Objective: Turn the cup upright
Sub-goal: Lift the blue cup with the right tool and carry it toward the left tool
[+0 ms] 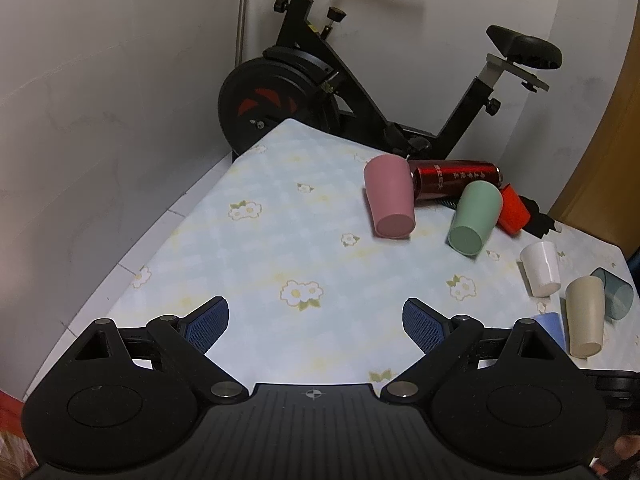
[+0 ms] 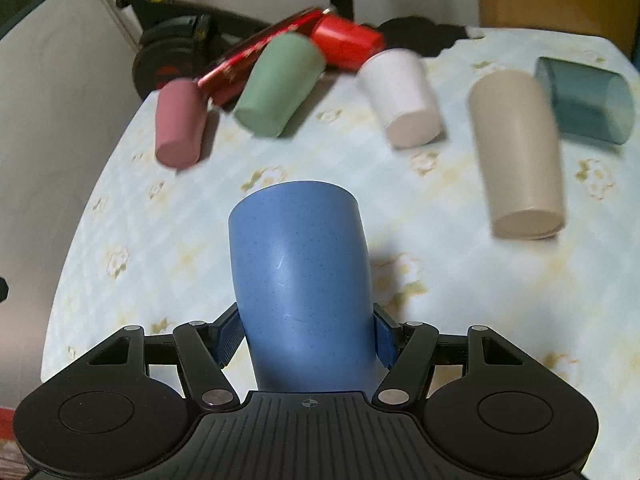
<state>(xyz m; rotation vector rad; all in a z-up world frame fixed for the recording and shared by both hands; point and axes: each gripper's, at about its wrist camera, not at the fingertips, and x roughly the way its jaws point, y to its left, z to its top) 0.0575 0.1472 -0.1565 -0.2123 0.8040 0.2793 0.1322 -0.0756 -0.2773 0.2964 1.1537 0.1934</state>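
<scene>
My right gripper (image 2: 308, 338) is shut on a blue cup (image 2: 300, 280), with both blue pads pressed on its sides near the end closest to the camera. The cup points away from me, its closed base forward, over the floral tablecloth (image 2: 160, 248). A sliver of this blue cup (image 1: 552, 326) shows in the left wrist view at the right. My left gripper (image 1: 316, 326) is open and empty above the cloth (image 1: 280, 240), well left of the cups.
Upside-down cups stand on the table: pink (image 2: 178, 124), green (image 2: 278, 86), white (image 2: 402, 98), beige (image 2: 520, 152). A red cup (image 2: 346, 42), a teal translucent cup (image 2: 584, 100) and a red bottle (image 2: 256, 54) lie on their sides. An exercise bike (image 1: 320, 80) stands behind the table.
</scene>
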